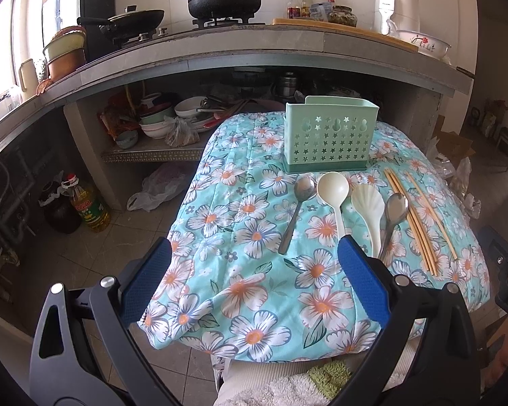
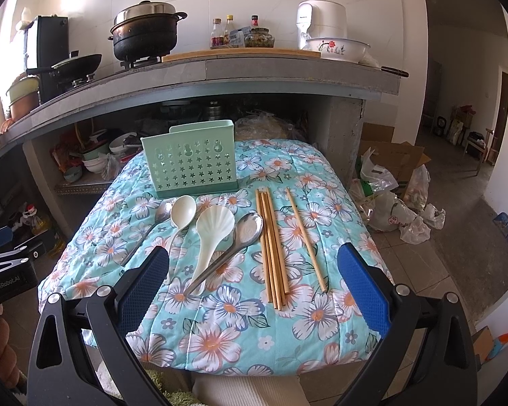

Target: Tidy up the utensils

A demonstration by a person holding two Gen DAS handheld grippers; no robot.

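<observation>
A mint-green utensil holder [image 1: 330, 133] [image 2: 190, 165] stands upright at the far side of a table under a floral cloth [image 1: 240, 291] [image 2: 227, 331]. In front of it lie a metal spoon [image 1: 296, 211] [image 2: 149, 228], a white ladle [image 1: 335, 193] [image 2: 181, 218], a white shell-shaped spoon [image 1: 369, 208] [image 2: 210, 237], a second metal spoon [image 1: 394, 215] [image 2: 233, 243] and several wooden chopsticks [image 1: 413, 220] [image 2: 274, 247]. My left gripper [image 1: 254, 253] is open and empty above the near cloth. My right gripper [image 2: 252, 264] is open and empty, near the chopsticks' near ends.
A kitchen counter [image 1: 254, 44] behind the table carries a black pot [image 2: 145, 34], a pan, bottles and a white appliance. Shelves below hold bowls [image 1: 162, 118]. An oil bottle [image 1: 88, 204] stands on the floor left. Plastic bags and a cardboard box [image 2: 396, 182] lie right.
</observation>
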